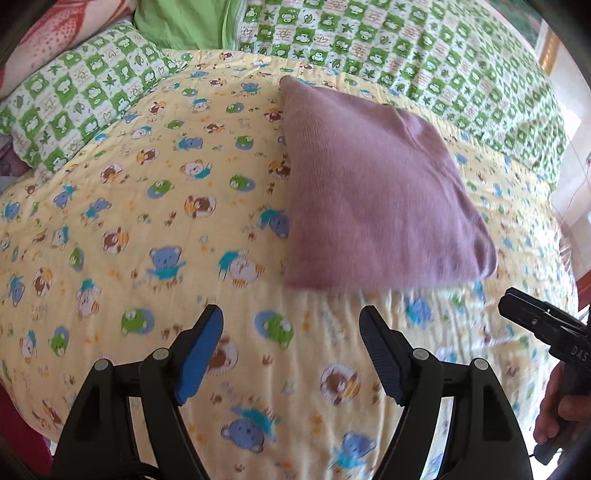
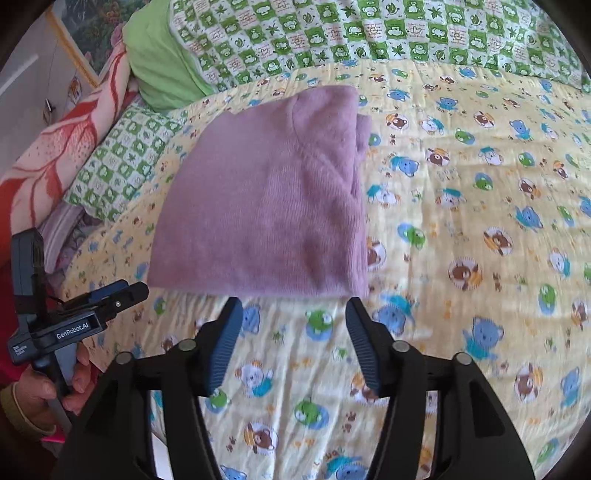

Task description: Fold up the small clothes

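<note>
We see a plain mauve-pink knitted garment (image 2: pixel 266 195) lying on a pale yellow quilt (image 2: pixel 461 229) printed with blue, green and brown cartoon bears. Beyond the quilt lies a green-and-white checked cover (image 2: pixel 369 33) with leaf and bear motifs, a plain lime-green cloth (image 2: pixel 159 66) beside it. Our grippers are black with blue pads (image 2: pixel 223 347).

folded purple garment (image 1: pixel 376 192) on quilt (image 1: pixel 110 229)
</note>
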Available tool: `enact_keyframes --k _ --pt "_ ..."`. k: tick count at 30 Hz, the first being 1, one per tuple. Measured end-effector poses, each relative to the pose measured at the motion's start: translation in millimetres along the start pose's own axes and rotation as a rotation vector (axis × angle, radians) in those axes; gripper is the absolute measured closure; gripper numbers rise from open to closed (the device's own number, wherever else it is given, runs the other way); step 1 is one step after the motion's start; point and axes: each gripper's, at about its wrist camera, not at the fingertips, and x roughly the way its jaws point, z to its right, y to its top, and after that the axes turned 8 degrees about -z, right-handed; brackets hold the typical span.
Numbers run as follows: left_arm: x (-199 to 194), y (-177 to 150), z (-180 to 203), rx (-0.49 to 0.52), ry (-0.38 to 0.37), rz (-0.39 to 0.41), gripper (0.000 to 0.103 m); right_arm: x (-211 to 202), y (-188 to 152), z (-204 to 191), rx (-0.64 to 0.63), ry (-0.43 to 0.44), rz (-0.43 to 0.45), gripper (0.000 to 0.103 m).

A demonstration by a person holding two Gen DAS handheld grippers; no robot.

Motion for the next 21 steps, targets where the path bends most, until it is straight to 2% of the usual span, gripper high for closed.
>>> enact_keyframes --k 5,10,15,17,21 --pt "-3 -25 -4 0.036 0.029 0.037 0.026 1 -28 -12 -0.059 -0.051 0.018 0.029" --pt "-10 -30 -5 0.048 0.038 0.067 0.025 6 -46 -21 -0.117 -0.086 0.038 0.024" --pt "-23 -17 -2 0.056 0.048 0.097 0.023 3 -43 -27 -0.133 -0.079 0.057 0.024" --pt "-33 -11 1 0.06 0.059 0.134 0.019 -4 -37 -29 -0.141 -0.064 0.087 0.024" --pt "-44 -1 5 0.056 0.065 0.173 0.015 -17 -24 -33 -0.15 -0.052 0.139 0.015"
